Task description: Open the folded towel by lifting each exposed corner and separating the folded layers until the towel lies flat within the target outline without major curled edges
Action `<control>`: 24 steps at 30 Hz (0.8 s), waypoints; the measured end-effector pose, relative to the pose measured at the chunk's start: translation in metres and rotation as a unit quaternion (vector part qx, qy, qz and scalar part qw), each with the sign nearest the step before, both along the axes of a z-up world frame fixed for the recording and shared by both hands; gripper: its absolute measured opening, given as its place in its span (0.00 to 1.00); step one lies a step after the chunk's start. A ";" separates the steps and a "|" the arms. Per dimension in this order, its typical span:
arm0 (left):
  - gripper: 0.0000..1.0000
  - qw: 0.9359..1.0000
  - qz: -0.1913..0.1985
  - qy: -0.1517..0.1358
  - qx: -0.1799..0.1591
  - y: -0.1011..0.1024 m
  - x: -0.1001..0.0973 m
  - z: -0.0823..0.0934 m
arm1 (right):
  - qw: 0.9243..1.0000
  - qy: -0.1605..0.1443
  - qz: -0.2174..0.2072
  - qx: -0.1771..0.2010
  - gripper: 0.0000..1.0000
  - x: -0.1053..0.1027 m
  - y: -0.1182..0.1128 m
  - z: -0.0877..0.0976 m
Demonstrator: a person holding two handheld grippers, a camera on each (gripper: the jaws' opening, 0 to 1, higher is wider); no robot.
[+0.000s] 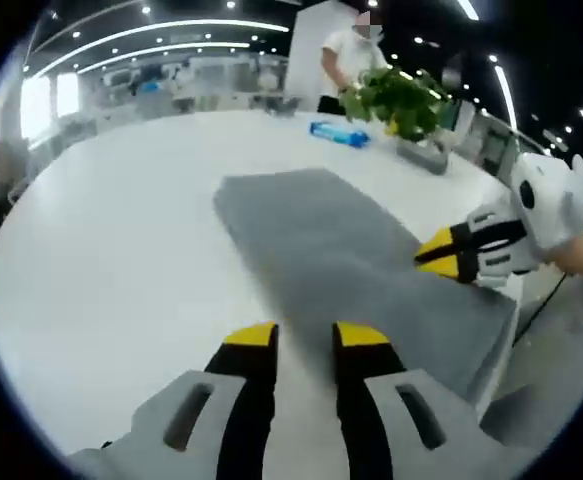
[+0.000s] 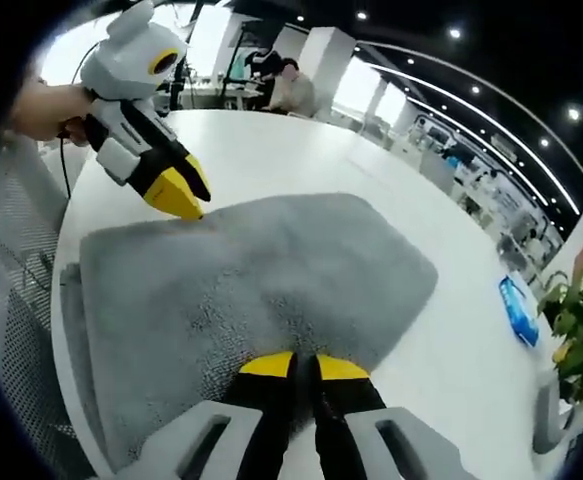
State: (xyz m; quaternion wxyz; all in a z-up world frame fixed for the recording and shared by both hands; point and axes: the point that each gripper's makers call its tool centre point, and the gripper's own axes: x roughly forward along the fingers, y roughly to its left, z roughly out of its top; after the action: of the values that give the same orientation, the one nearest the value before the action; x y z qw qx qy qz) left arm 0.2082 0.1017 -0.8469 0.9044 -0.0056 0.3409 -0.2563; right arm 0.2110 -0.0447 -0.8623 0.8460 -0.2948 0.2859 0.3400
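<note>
Midway through the job, a grey towel (image 2: 251, 290) lies spread across a round white table (image 1: 111, 230), with one side reaching the table's near edge. In the right gripper view, the right gripper (image 2: 304, 367) sits low at the towel's near edge, its yellow-tipped jaws almost pressed together; whether a sliver of cloth is caught between them cannot be told. The left gripper (image 2: 176, 192) comes in from the far left of that view, held by a person's hand, its yellow tips closed to a point just above the towel's far-left corner, seemingly pinching nothing.

In the left gripper view, the left gripper's own jaws (image 1: 305, 338) stand slightly apart above the table beside the towel's near edge, while the right gripper (image 1: 441, 255) rests on the cloth at the right.

Judging by the broad, mostly smooth grey surface, much of the unfolding looks done; a layered lip shows along the left side, so a fold may remain. No target outline can be made out. A blue packet (image 1: 339, 133) and a potted plant (image 1: 403, 100) stand at the far side.
</note>
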 end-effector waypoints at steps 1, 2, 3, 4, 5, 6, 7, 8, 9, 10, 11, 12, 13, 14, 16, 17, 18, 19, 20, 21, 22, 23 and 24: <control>0.20 1.000 0.000 0.003 -0.001 0.000 -0.001 -0.001 | 1.000 -0.001 0.000 -0.001 0.03 0.000 0.000 0.000; 0.19 1.000 0.002 0.014 -0.012 -0.003 -0.003 -0.002 | 1.000 -0.001 0.001 -0.002 0.03 0.000 0.000 0.000; 0.17 1.000 -0.001 0.021 -0.018 -0.007 -0.004 -0.003 | 1.000 -0.002 0.000 -0.002 0.03 0.000 0.000 0.000; 0.17 0.999 -0.004 0.028 -0.024 -0.010 -0.006 -0.004 | 1.000 -0.002 0.000 -0.003 0.03 0.000 0.000 0.000; 0.17 0.999 -0.012 0.040 -0.026 -0.014 -0.010 -0.008 | 1.000 -0.004 0.000 -0.003 0.03 0.001 0.000 0.000; 0.15 0.999 -0.014 0.044 -0.021 -0.015 -0.011 -0.010 | 1.000 -0.004 0.000 -0.003 0.03 0.001 0.000 0.000; 0.14 0.999 -0.023 0.042 -0.007 -0.015 -0.012 -0.013 | 1.000 -0.005 0.000 -0.001 0.03 0.001 0.000 0.000; 0.13 0.999 -0.035 0.023 0.007 -0.016 -0.010 -0.011 | 1.000 -0.005 0.000 0.001 0.03 0.001 0.000 0.000; 0.10 0.999 -0.039 0.022 0.007 -0.018 -0.010 -0.011 | 1.000 -0.005 -0.001 0.002 0.03 0.001 -0.001 0.000; 0.09 0.999 -0.038 0.023 0.004 -0.019 -0.010 -0.011 | 1.000 -0.004 -0.002 0.006 0.03 0.001 -0.001 0.000; 0.05 0.999 -0.034 0.025 0.001 -0.019 -0.009 -0.010 | 1.000 -0.003 -0.003 0.009 0.03 0.001 -0.001 0.000; 0.04 0.999 -0.033 0.025 -0.004 -0.019 -0.008 -0.009 | 1.000 -0.003 -0.004 0.010 0.03 0.002 -0.001 0.000; 0.03 0.999 -0.032 0.025 -0.005 -0.018 -0.007 -0.009 | 1.000 -0.002 -0.005 0.011 0.03 0.002 -0.001 0.000; 0.03 0.999 -0.030 0.025 -0.006 -0.018 -0.007 -0.008 | 1.000 0.000 -0.008 0.012 0.03 0.002 -0.001 0.000; 0.02 0.999 -0.030 0.020 -0.002 -0.017 -0.007 -0.005 | 1.000 0.005 -0.015 0.019 0.03 0.003 -0.001 0.001; 0.02 0.999 -0.037 0.005 0.011 -0.017 -0.005 -0.002 | 0.999 0.018 -0.032 0.037 0.03 0.003 -0.001 0.001; 0.02 0.999 -0.039 0.000 0.015 -0.018 -0.005 0.000 | 0.998 0.026 -0.040 0.046 0.04 0.003 -0.001 0.002; 0.02 0.999 -0.045 -0.012 0.022 -0.019 -0.004 0.003 | 0.996 0.035 -0.052 0.057 0.04 0.003 -0.002 0.003; 0.02 0.999 -0.049 -0.017 0.019 -0.020 -0.004 0.006 | 0.993 0.045 -0.063 0.084 0.04 0.005 0.000 0.006; 0.02 0.999 -0.048 -0.019 0.015 -0.021 -0.004 0.009 | 0.992 0.041 -0.071 0.099 0.04 0.007 0.001 0.010; 0.02 0.999 -0.044 -0.021 0.010 -0.022 -0.003 0.012 | 0.990 0.037 -0.079 0.112 0.05 0.009 0.001 0.014; 0.02 0.999 -0.039 -0.025 0.003 -0.022 -0.002 0.016 | 0.989 0.031 -0.079 0.124 0.05 0.011 0.003 0.020; 0.02 0.999 -0.037 -0.030 0.001 -0.021 -0.001 0.019 | 0.988 0.029 -0.075 0.133 0.05 0.011 0.005 0.025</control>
State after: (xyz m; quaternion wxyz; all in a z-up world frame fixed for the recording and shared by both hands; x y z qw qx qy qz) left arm 0.2072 0.0808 -0.8279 0.9043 0.0157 0.3139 -0.2889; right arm 0.2217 -0.0393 -0.8378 0.8921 -0.1471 0.2841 0.3192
